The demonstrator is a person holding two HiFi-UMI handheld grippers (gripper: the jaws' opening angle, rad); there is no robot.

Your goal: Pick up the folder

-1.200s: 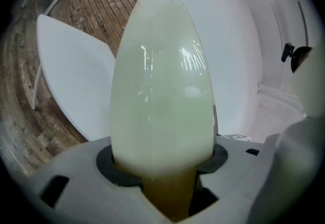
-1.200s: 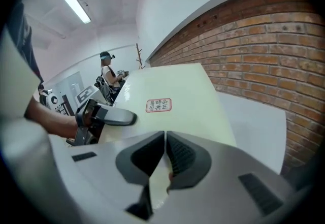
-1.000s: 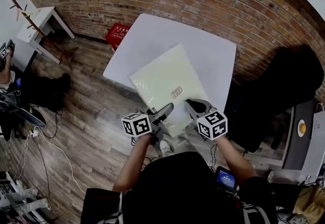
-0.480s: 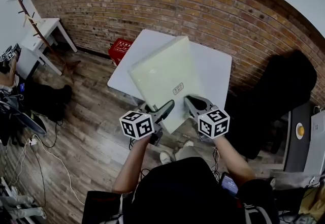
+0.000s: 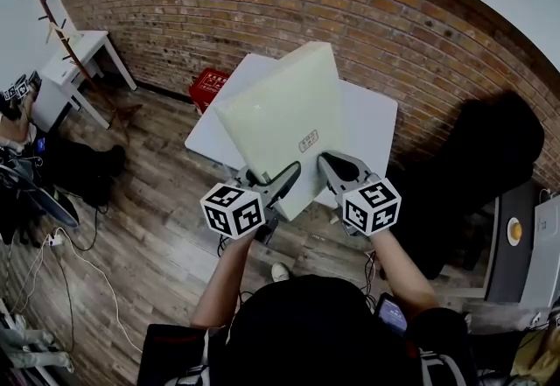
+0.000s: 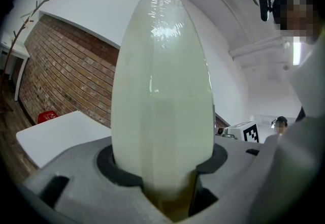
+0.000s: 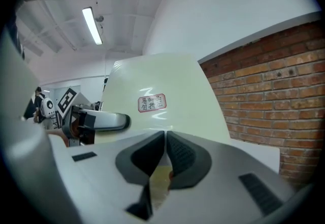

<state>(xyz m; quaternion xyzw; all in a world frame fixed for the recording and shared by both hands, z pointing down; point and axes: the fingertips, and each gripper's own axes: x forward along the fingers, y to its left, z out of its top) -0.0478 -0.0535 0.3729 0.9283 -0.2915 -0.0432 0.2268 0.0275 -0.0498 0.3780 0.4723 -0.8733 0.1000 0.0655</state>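
In the head view, the pale green folder (image 5: pixel 284 117) is held in the air over the white worktop (image 5: pixel 374 117), tilted, with its far edge raised towards the brick wall (image 5: pixel 262 8). Its near edge is gripped by both grippers, the left gripper (image 5: pixel 284 176) at the near left corner and the right gripper (image 5: pixel 328 164) just beside it on the near right. A small label (image 5: pixel 308 142) is seen on the folder's upper face. A red crate (image 5: pixel 208 82) is seen on the wooden floor (image 5: pixel 149 192) beside the worktop, and a small white table (image 5: pixel 74 47) is seen well apart at the left. In the left gripper view, the folder (image 6: pixel 162 91) is seen edge-on, standing up between the jaws, which are held wide and pressed on its two faces; the worktop (image 6: pixel 56 134) lies below at the left. In the right gripper view, the jaws are almost together, clamped on a thin edge of the folder (image 7: pixel 167 78), whose label (image 7: pixel 152 102) faces the camera; the left gripper (image 7: pixel 101 121) is seen clamped on the folder's left side, and the brick wall (image 7: pixel 274 91) is seen at the right
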